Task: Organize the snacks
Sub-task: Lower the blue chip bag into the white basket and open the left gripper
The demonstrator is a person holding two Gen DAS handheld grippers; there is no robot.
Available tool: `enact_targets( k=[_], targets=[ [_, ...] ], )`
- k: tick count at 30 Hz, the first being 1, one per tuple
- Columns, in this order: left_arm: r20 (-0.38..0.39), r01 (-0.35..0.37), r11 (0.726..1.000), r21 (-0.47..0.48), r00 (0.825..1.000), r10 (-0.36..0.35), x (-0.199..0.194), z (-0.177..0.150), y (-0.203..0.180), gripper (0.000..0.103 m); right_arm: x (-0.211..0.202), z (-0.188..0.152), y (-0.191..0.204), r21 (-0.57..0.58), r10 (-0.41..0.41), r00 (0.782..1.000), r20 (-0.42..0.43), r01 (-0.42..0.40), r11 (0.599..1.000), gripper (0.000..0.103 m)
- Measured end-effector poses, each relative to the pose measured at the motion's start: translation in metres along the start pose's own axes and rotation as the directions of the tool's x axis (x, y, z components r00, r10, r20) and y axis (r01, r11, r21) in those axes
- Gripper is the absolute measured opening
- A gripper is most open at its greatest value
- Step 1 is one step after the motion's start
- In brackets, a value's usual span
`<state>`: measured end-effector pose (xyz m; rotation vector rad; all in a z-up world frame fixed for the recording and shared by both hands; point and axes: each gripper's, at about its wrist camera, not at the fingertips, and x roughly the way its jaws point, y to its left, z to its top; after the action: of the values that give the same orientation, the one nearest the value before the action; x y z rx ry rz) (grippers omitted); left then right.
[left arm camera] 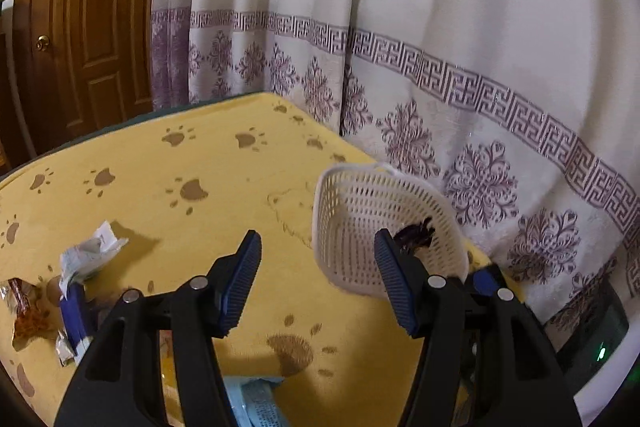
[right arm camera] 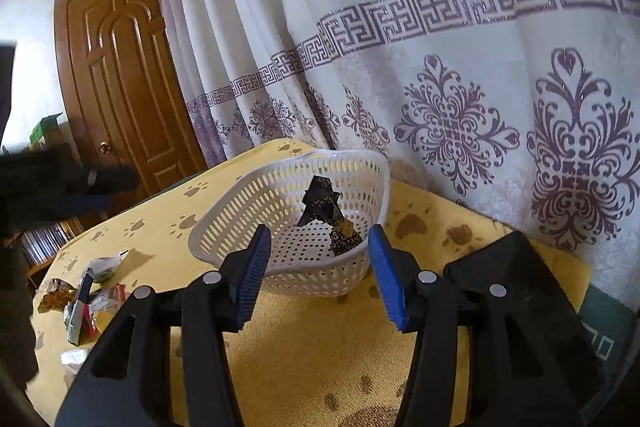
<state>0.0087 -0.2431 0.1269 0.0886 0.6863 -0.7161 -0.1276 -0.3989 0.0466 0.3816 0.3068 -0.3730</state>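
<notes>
A: Left gripper (left arm camera: 318, 281)?
B: Wide open, nothing between the blue pads (left arm camera: 240, 283). Raised over the yellow cloth (left arm camera: 224, 187), aimed forward and slightly down.

A: Right gripper (right arm camera: 320, 275)?
B: Also spread wide, holding nothing. Poised just short of the basket (right arm camera: 240, 211), pointed at its near wall, tilted down a little.

A: Inside the basket?
B: One dark wrapper (right arm camera: 328, 219), leaning upright near the back.

A: Same basket from the left wrist?
B: Yes, basket (left arm camera: 352, 211) just ahead and right of the left gripper, hard against the curtain (left arm camera: 460, 27). Dark wrapper (left arm camera: 414, 233) peeking past the right finger.

A: Remaining snacks?
B: Loose on the cloth, well left of the basket: crumpled white packet (left arm camera: 90, 253), blue bar (left arm camera: 74, 311), brown wrapper (left arm camera: 24, 311). Same pile (right arm camera: 86, 297) in the right wrist view.

A: Beyond?
B: Wooden door (left arm camera: 80, 27), left of the curtain.
</notes>
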Motion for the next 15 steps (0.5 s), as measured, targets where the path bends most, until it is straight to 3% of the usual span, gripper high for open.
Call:
enact_targets(
  k=[4,9,15],
  targets=[
    [-0.082,-0.059,0.997,-0.058,0.995,0.054,0.000,-0.034,0.019,0.074,-0.001,0.000,0.000,0.003,0.011,1.000,0.002,-0.011,1.000,0.052],
    [-0.151,-0.150,0.983,-0.105,0.980,0.133,-0.009,-0.070,0.040,0.075,-0.001,0.000,0.002,-0.004,0.016,1.000,0.003,-0.016,1.000,0.052],
    [-0.221,-0.144,0.982,-0.126,0.969,0.114,-0.002,-0.098,0.037,0.082,-0.001,0.000,0.002,0.000,0.015,1.000,0.002,-0.015,1.000,0.052]
  ],
)
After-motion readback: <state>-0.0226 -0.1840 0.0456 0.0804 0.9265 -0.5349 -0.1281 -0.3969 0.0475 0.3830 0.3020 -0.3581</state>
